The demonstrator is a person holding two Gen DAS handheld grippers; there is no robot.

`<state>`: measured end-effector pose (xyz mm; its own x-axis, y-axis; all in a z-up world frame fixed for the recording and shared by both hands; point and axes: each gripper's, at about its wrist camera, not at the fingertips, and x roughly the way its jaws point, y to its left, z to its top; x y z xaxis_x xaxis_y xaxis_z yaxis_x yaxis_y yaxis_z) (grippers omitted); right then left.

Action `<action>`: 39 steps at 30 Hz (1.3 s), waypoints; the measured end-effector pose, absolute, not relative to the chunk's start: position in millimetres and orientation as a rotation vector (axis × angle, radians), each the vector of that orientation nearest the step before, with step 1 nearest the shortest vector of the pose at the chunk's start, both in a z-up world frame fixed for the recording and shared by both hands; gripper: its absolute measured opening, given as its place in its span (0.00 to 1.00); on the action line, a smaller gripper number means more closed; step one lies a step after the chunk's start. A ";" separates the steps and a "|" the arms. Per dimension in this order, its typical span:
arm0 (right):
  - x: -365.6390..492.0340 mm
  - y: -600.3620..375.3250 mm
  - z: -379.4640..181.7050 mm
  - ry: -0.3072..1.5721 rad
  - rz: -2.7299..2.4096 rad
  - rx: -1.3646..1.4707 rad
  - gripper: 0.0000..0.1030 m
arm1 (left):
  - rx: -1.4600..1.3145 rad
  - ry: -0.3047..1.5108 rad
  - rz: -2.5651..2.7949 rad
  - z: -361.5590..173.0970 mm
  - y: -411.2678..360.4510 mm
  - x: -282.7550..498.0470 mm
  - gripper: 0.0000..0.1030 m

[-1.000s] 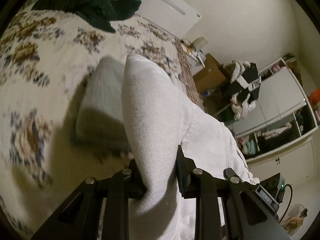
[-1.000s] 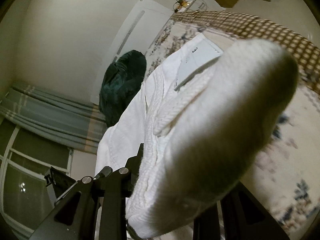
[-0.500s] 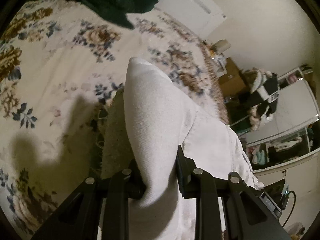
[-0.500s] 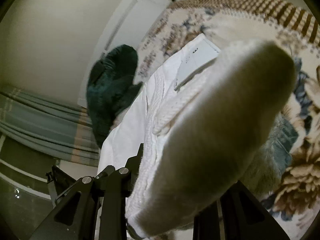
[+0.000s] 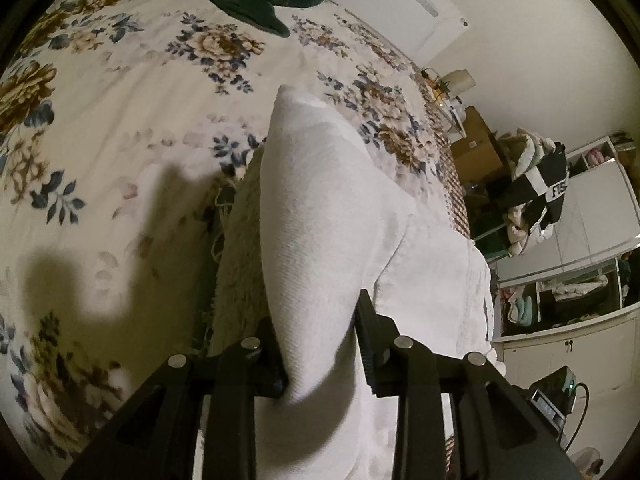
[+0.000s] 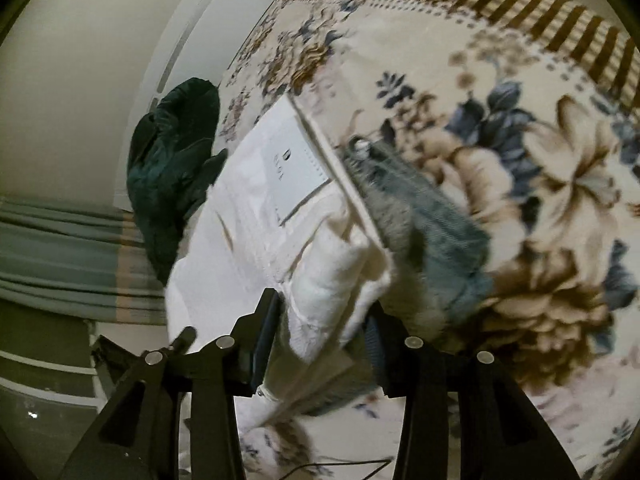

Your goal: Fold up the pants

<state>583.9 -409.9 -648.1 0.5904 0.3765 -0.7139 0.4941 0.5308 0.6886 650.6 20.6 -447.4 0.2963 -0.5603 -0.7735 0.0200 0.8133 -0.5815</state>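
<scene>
The left gripper [image 5: 320, 344] has its two fingers pressed against a thick fold of the white pants [image 5: 316, 216], which stands up between them above the floral bedspread [image 5: 120, 92]. The right gripper [image 6: 320, 332] likewise clamps a bunched edge of the one pair of pants [image 6: 256, 184], whose sewn label [image 6: 296, 168] faces up. A grey-blue garment [image 6: 436, 220] lies just beside the pants on the bedspread [image 6: 540, 140]. One dark green garment [image 6: 172, 168] sits farther back.

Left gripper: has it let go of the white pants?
No, the left gripper is clamped on a bunched fold of the white pants above the floral bedspread.
</scene>
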 end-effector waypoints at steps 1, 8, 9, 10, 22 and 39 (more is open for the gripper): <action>589.9 -413.8 -650.8 1.003 -0.100 1.038 0.43 | -0.522 1.227 -0.402 -446.1 19.6 649.2 0.28; 592.5 -388.4 -608.1 1.080 -0.189 0.748 0.57 | -0.288 1.192 -0.255 -409.0 7.0 632.9 0.54; 590.2 -381.9 -598.3 1.090 -0.205 0.695 0.60 | -0.242 1.176 -0.239 -399.7 3.0 627.3 0.72; 588.6 -376.9 -589.6 1.097 -0.217 0.646 0.71 | -0.217 1.164 -0.228 -394.5 1.4 623.3 0.85; 533.8 -319.9 -472.6 1.008 -0.347 0.173 1.00 | -0.001 1.057 -0.143 -322.5 -33.3 544.5 0.96; 364.5 -298.4 -275.7 0.811 -0.221 0.096 1.00 | 0.027 0.868 -0.054 -155.8 -38.0 376.5 0.96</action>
<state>364.5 -298.4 -275.7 0.6671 -0.1588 -0.7279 0.2320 0.9727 0.0004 376.5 -38.0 -155.8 0.6452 -0.0361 -0.7631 0.0581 0.9983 0.0019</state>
